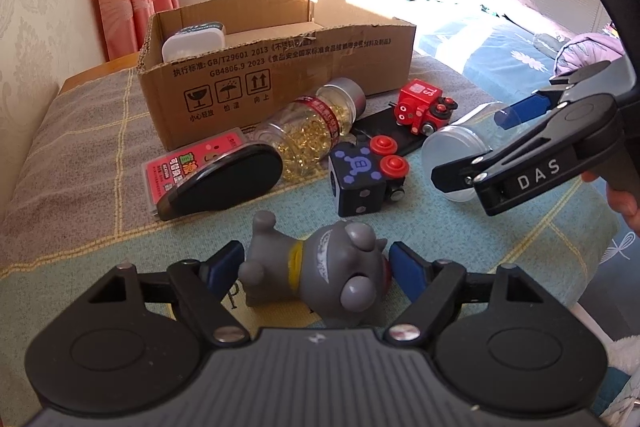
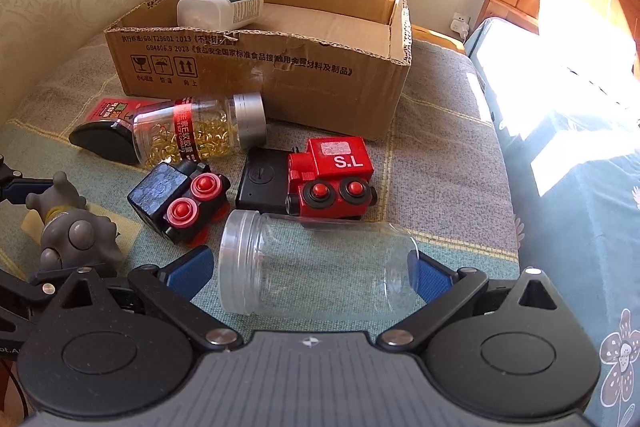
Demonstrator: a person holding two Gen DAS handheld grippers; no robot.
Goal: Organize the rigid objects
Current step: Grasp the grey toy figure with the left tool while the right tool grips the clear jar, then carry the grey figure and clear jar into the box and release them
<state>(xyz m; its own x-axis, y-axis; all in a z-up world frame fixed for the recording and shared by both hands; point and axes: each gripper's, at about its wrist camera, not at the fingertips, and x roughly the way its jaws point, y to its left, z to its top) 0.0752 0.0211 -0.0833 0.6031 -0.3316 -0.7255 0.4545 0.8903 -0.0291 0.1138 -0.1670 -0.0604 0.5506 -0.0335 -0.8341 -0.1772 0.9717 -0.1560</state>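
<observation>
The left claw [image 1: 316, 263] brackets the grey figurine [image 1: 320, 271], pads just beside it. The right claw [image 2: 312, 277] gapes wide around the clear jar [image 2: 312, 263] without pinching it.

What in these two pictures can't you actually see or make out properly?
- Cardboard box, left wrist view: its front wall hides the floor inside and most of the white bottle.
- Red card pack, both views: the black oval case covers part of it.
- Grey toy figure, left wrist view: the left gripper hides its underside.
- Clear jar, right wrist view: whether the right gripper touches it.
</observation>
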